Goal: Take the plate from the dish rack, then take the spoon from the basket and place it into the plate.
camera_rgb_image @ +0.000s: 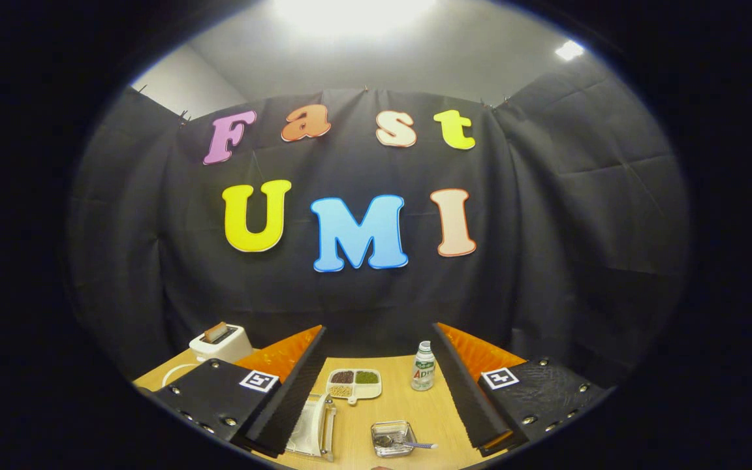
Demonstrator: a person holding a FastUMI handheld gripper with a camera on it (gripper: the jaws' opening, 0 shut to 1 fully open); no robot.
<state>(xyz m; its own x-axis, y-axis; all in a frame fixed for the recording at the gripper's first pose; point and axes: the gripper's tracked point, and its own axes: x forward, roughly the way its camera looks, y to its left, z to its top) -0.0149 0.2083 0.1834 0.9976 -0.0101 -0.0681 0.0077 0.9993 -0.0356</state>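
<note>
In the gripper view, the tongs (pixel 376 405) are spread wide apart, their two black ridged fingers (pixel 284 398) angling outward with orange backing behind them, and nothing is held between them. Each finger mount carries a small black-and-white square marker.

Between the fingers lies a light wooden tabletop (pixel 402 408). Close to the left finger stands the dish rack (pixel 314 424), with the white plate (pixel 304 427) sitting upright in it; part of it is hidden by the finger. To the right of the rack, about midway between the fingers, sits a small clear basket (pixel 392 436) holding the spoon (pixel 402 444), whose bowl rests inside while its handle sticks out over the rim toward the right finger.

Beyond these, farther along the tabletop, is a white divided dish (pixel 354 384) with dark, green and pale fillings in its compartments. Just beside it, near the right finger, stands a small bottle (pixel 423 367) with a white cap. Past the left finger, a white toaster (pixel 220 343) holds a slice of bread.
</note>
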